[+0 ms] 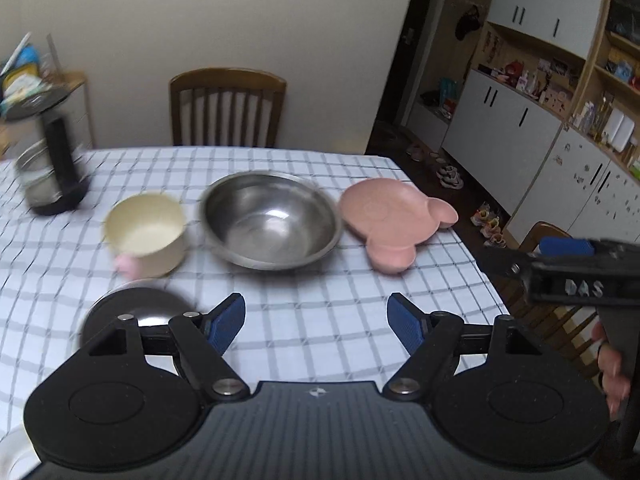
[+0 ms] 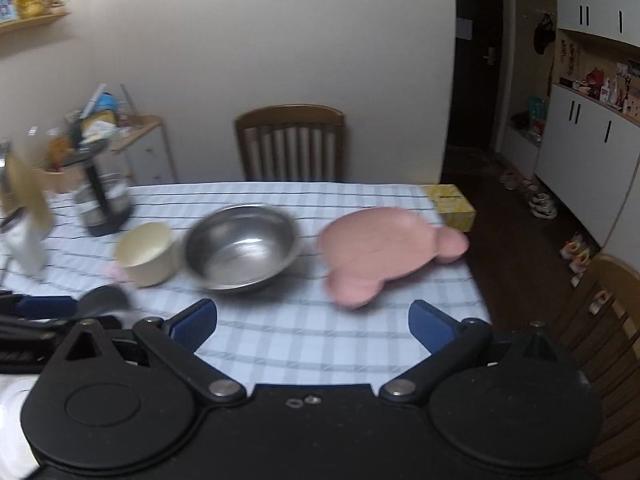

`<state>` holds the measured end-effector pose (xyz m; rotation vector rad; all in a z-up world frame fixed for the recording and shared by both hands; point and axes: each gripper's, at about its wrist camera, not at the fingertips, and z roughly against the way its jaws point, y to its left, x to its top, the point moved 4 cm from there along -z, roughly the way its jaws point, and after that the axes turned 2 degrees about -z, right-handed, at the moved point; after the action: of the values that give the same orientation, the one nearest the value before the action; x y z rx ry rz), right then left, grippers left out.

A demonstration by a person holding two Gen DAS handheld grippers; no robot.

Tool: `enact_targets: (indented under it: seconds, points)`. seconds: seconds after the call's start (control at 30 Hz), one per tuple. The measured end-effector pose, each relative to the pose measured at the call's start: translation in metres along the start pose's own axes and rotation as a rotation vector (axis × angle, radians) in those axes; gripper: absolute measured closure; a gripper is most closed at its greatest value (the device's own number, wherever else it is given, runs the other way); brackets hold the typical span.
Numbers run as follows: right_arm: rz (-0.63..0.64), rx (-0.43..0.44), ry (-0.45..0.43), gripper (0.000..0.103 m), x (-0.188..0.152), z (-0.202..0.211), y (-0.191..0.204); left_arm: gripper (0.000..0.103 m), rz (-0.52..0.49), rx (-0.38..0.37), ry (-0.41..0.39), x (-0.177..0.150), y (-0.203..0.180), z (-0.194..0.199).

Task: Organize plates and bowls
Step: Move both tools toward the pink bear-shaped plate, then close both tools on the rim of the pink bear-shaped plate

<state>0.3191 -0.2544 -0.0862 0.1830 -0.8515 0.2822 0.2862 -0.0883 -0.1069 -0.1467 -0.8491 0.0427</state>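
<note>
Stainless steel catches my eye first in the left wrist view: the steel bowl (image 1: 270,220) sits mid-tabletop on the checked cloth, the cream bowl (image 1: 146,234) just beside it toward the left edge, the pink bear-shaped plate (image 1: 394,220) toward the right edge, near the far right corner. My left gripper (image 1: 316,322) hangs above the near edge with its blue pads spread wide and nothing between them. A dark upturned dish (image 1: 136,308), too blurred to name, lies near the left finger. The right gripper (image 1: 560,264) shows at the frame's right, beyond the table's right edge; from here I cannot tell its spread.

From the right wrist view, the right gripper (image 2: 312,324) is also wide and empty, over the near edge and aimed between the steel bowl (image 2: 242,246) and the pink plate (image 2: 384,252). The cream bowl (image 2: 146,252) stands left of them.

I judge this the approach, nothing yet grasped. Next I would lower one gripper onto a rim, likely the cream bowl's, and pinch its wall to nest it in the steel one.
</note>
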Motion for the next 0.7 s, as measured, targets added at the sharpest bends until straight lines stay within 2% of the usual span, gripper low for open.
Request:
enact_targets:
  seconds: [0.3,0.57,0.7]
  points:
    - [0.037,-0.057,0.095,0.003,0.036,-0.09,-0.098,0.025,-0.049,0.018,0.063,0.033,-0.056,-0.097]
    - [-0.005,-0.104,0.18,0.014,0.048,-0.159,-0.155,0.026,-0.054,0.052,0.147,0.039,-0.074,-0.164]
    - [-0.018,-0.128,0.202,0.021,0.054,-0.189,-0.175,0.026,-0.047,0.067,0.175,0.037,-0.077,-0.185]
